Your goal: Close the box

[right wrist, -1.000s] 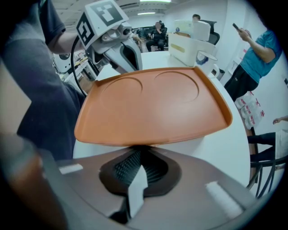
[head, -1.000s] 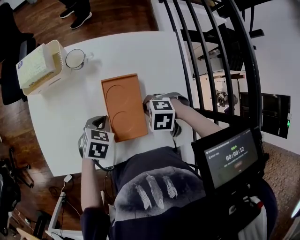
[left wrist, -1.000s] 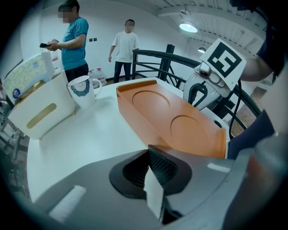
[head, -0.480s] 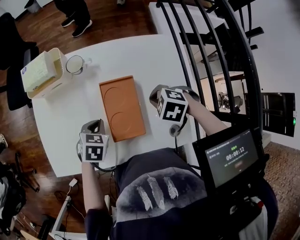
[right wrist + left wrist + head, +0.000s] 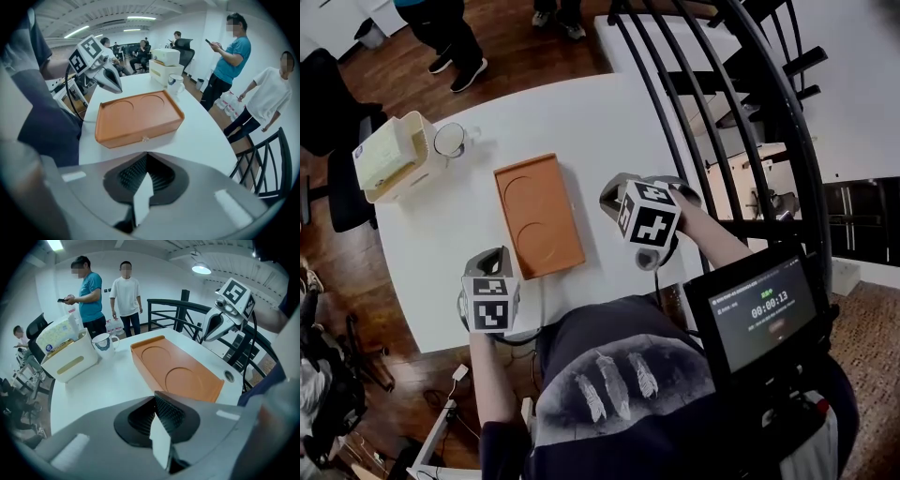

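Orange box mid-tabletop, lid seemingly down. Left of box: left gripper, pinched together, empty. Right of box: right gripper, likewise clamped on nothing. Risk: unfastened lid reopening, or sideways skid from a careless nudge.

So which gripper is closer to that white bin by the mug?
Left. The left gripper is by the orange box at its near corner, on the side of the white bin; the right gripper is across the box, farther away.
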A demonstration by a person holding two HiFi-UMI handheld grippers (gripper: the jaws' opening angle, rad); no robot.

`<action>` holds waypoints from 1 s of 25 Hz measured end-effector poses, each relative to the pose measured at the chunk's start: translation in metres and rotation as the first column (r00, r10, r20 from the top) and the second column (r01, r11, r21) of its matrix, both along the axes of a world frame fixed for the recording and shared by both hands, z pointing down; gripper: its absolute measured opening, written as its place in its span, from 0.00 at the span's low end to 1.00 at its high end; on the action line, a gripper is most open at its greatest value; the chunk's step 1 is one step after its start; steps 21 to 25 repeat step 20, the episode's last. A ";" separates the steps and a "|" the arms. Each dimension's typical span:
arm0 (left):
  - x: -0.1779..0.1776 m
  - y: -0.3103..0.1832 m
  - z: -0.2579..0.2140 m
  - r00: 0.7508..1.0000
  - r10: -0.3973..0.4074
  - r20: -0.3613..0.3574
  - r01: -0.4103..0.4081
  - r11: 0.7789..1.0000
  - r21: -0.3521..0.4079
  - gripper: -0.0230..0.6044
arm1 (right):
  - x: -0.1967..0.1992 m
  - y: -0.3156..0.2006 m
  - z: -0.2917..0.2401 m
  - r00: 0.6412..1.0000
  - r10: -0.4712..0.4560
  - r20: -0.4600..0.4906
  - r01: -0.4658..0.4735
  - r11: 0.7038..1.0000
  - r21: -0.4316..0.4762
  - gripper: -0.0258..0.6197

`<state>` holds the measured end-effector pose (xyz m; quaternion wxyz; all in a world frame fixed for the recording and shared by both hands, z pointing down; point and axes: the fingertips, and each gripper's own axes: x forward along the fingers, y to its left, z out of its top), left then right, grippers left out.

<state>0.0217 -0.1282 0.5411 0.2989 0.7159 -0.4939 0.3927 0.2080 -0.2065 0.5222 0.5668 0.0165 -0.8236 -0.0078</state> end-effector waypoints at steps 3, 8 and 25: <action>0.003 0.002 -0.001 1.000 -0.004 0.005 0.004 1.000 0.002 0.06 | 0.008 0.006 0.006 1.000 0.009 -0.001 -0.009 1.000 -0.014 0.05; 0.000 0.003 -0.001 1.000 -0.018 0.016 0.018 1.000 -0.002 0.06 | 0.012 0.004 0.007 1.000 0.017 0.002 -0.017 0.999 -0.038 0.05; -0.014 0.007 0.012 1.000 -0.014 -0.004 0.014 1.000 -0.020 0.06 | -0.014 0.004 0.013 1.000 -0.002 -0.005 0.002 0.998 -0.061 0.05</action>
